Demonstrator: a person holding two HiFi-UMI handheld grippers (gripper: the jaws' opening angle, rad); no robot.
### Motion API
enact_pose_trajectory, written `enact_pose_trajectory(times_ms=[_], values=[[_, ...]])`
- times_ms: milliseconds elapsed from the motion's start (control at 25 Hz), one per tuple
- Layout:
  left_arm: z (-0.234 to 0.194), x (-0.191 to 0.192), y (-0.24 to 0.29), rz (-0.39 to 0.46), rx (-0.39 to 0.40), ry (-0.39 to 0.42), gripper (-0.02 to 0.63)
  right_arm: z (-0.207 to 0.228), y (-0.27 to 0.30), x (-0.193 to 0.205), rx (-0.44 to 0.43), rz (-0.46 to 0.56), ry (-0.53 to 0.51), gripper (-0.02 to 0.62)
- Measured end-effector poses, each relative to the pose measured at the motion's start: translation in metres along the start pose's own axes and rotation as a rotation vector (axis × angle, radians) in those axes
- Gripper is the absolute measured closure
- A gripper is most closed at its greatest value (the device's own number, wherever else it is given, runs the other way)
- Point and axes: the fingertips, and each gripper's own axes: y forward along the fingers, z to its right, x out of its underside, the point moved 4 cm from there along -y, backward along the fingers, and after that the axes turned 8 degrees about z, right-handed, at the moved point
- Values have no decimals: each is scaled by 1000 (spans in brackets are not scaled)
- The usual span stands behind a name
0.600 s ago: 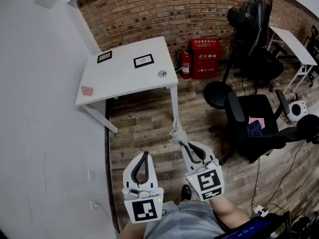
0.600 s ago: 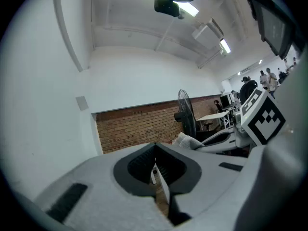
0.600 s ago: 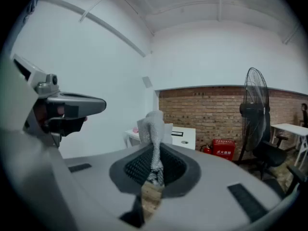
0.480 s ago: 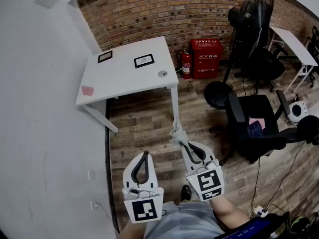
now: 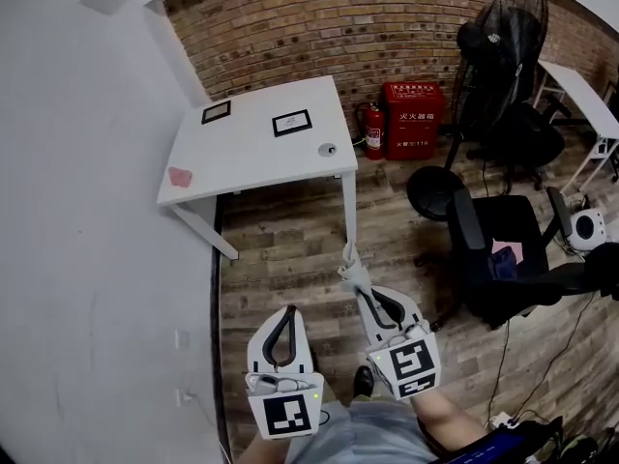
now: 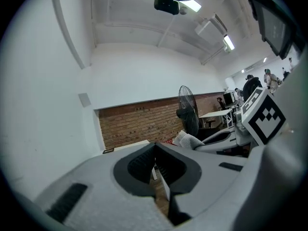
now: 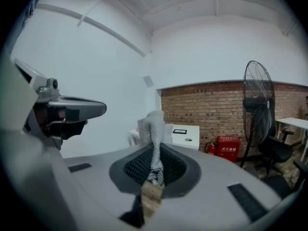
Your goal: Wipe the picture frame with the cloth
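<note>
Two black picture frames lie on a white table [image 5: 242, 158] by the brick wall: a larger one [image 5: 291, 123] near the middle and a smaller one [image 5: 216, 112] at the far left. I stand well back from the table. My right gripper [image 5: 356, 271] is shut on a grey-white cloth [image 5: 350, 259], which sticks up from the jaws [image 7: 154, 129]. My left gripper [image 5: 286, 315] is shut with nothing in it. In the right gripper view the larger frame [image 7: 179, 131] shows on the table beyond the cloth.
A pink item [image 5: 180, 176] lies near the table's left edge and a small round object [image 5: 328, 149] near its right edge. A fire extinguisher [image 5: 375, 129] and red box [image 5: 414, 119] stand by the wall. A fan [image 5: 493, 56] and black office chair [image 5: 503, 249] are on the right.
The view has shifted slightly, so the table and both grippers sit a little lower and to the right. Both grippers stay shut, the right one still on the cloth.
</note>
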Motion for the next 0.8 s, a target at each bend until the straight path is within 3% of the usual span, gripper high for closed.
enact_pose_trajectory(times_ms=[440, 800], values=[[-47, 27, 47, -38, -17, -20, 597, 6, 69, 11, -10, -38, 11, 561], [-133, 62, 140, -52, 7, -18, 597, 14, 197, 12, -13, -80, -5, 561]])
